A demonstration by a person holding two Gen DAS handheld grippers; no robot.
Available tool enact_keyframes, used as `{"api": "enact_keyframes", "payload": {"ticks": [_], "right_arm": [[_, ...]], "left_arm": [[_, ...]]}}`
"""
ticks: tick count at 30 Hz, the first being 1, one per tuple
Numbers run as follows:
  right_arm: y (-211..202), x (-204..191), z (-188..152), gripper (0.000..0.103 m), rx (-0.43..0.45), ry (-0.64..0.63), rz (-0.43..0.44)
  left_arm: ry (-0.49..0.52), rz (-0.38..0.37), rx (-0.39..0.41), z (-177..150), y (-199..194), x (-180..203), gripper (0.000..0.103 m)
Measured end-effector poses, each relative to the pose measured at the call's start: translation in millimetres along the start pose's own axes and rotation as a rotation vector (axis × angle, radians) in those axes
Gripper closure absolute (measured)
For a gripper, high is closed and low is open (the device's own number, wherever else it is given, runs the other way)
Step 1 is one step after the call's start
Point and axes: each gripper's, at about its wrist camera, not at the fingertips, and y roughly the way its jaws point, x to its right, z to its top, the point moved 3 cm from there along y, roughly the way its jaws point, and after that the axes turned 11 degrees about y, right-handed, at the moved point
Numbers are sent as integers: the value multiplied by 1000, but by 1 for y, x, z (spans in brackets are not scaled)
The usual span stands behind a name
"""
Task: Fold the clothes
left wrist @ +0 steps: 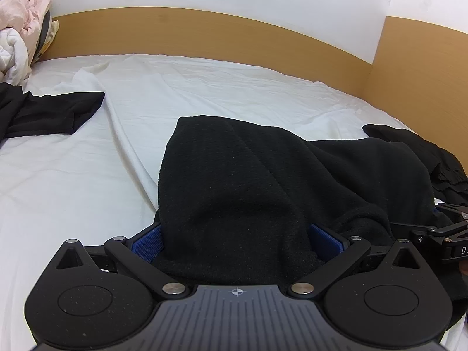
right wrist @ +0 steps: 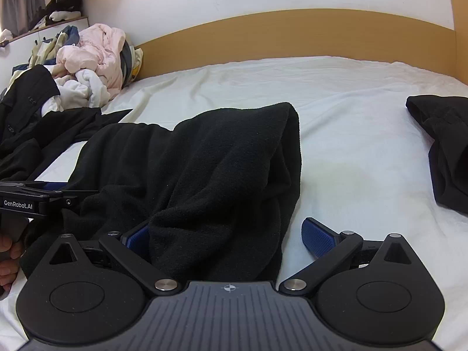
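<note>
While both grippers, left (left wrist: 237,242) and right (right wrist: 226,235), are spread wide and released around its near edge, the black fleece garment (left wrist: 251,181) is seen half-folded on the white bed (left wrist: 87,175), further folds judged outstanding.

free: bare sheet (right wrist: 365,134) ahead | blocked: clothes pile (right wrist: 87,58) far left, possibly dark garment (right wrist: 447,146) right

- "GenRobot.AI" in white on the black body of the left gripper (right wrist: 44,194), left of the black fleece garment (right wrist: 204,169).
- Partial white "D" on the right gripper (left wrist: 456,228), rest cut off.
</note>
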Motion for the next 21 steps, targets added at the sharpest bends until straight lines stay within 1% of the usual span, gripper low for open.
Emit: {"api": "enact_keyframes", "payload": {"ticks": [4,6,8,10,21], "right_arm": [[-3,1,-2,0,0,0,0],[-7,2,-2,0,0,0,-1],[-10,4,-3,0,1,0,-1],[-12,5,-3,0,1,0,-1],[-15,2,-5,0,1,1,-1]], "left_arm": [[-1,-1,1,1,0,0,1],[0,-1,2,-5,-10,0,1],[0,-1,2,-5,-12,0,1],[1,0,3,-9,-23,7,1],[2,1,4,-12,-31,10,1]]}}
